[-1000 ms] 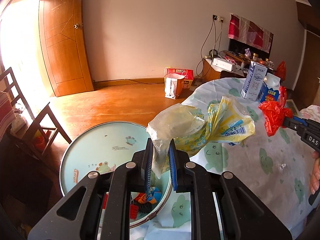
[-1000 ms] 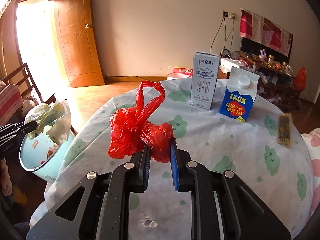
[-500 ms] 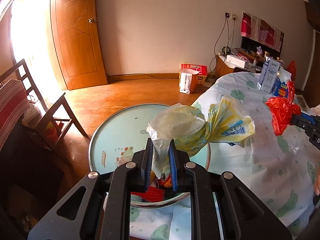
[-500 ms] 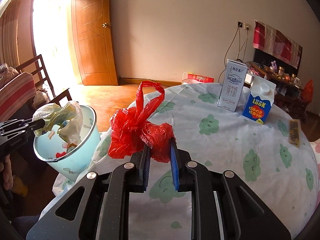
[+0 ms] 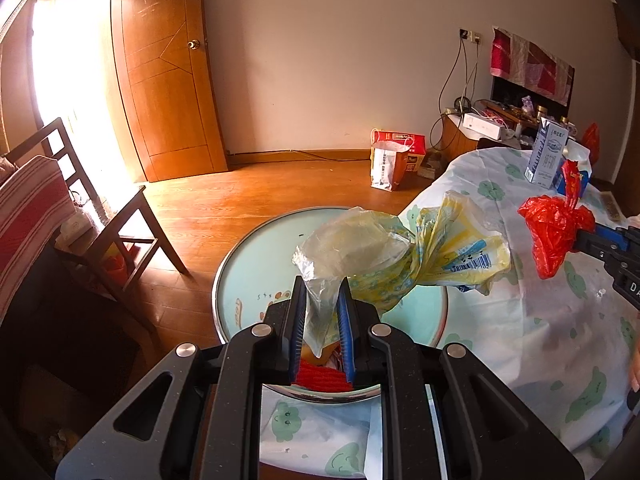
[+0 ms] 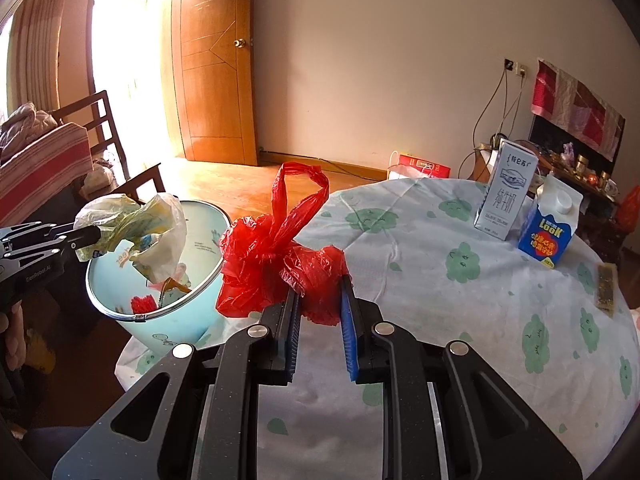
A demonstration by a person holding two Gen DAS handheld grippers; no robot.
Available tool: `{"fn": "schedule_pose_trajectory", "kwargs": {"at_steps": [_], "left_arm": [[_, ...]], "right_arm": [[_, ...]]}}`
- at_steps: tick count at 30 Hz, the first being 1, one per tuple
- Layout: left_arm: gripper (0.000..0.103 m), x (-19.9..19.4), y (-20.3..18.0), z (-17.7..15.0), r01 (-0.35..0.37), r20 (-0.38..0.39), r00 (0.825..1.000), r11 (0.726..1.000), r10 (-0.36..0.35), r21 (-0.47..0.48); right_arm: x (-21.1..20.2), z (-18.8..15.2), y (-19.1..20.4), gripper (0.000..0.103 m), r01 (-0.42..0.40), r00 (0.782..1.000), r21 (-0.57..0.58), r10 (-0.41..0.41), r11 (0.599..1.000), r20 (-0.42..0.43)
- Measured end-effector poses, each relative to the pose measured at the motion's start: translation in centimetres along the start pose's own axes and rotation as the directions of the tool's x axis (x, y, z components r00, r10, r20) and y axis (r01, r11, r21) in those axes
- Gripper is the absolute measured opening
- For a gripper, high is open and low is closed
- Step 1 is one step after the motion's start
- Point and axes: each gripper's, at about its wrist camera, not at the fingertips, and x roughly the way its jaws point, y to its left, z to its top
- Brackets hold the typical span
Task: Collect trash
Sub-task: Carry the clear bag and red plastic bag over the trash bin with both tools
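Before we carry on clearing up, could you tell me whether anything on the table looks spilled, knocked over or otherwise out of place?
Nothing looks spilled or toppled. The milk carton and the blue Look carton stand upright on the tablecloth. Only a small brown wrapper lies loose near the table's right edge.

We see a plain beige wall at the far side, with a wooden door left of it and hard sunlight pouring in beside that. The wood floor glows orange, and a dark chair stands at the left.
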Motion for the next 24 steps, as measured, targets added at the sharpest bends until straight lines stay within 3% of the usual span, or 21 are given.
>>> {"fn": "schedule_pose_trajectory", "kwargs": {"at_steps": [24], "left_arm": [[0.015,-0.7,2.8,-0.3,-0.058,0.008,0.998,0.997,0.058,-0.042]], "right_arm": [[1.4,1.6,3.9,0.019,-0.039,0.999,-0.071,0.039,0.997,-0.001]]}}
